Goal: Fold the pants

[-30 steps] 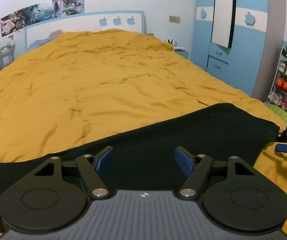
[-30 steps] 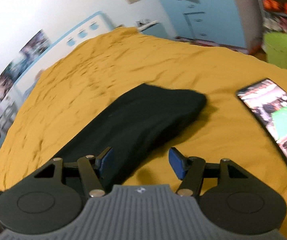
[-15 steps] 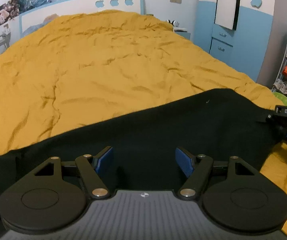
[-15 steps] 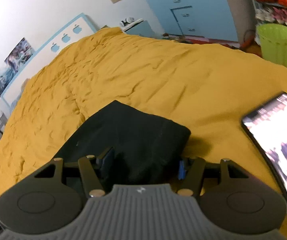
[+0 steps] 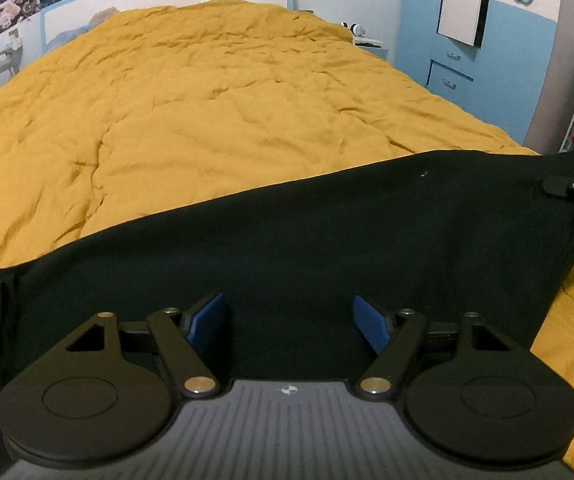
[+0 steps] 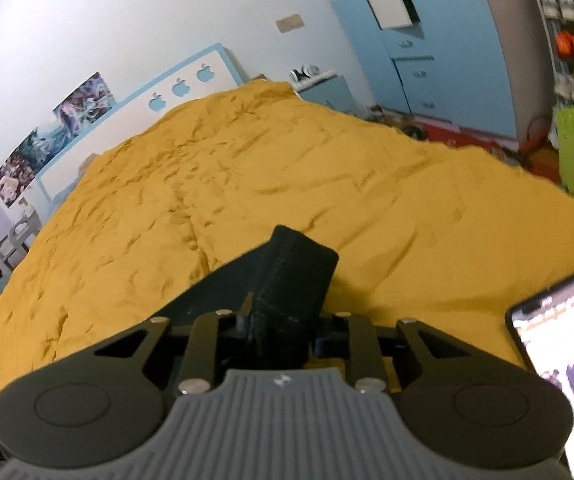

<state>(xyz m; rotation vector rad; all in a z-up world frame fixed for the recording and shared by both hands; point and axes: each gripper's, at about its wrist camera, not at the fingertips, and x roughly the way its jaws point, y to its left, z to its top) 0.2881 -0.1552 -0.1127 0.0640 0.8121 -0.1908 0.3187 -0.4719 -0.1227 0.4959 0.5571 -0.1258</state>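
Black pants (image 5: 287, 240) lie across the near end of the bed's mustard-yellow cover (image 5: 207, 120), one end bunched up and lifted. Right gripper (image 6: 283, 328) is closing, jaws pinching that bunched end (image 6: 291, 280) of the pants. Left gripper (image 5: 289, 322) is spread wide and opening, blue pads (image 5: 207, 316) over the flat cloth, gripping nothing; a lit phone (image 6: 559, 360) lies right of the pants.

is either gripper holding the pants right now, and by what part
The right gripper is closing on a bunched end corner of the black pants. The left gripper is open above the cloth, holding nothing.
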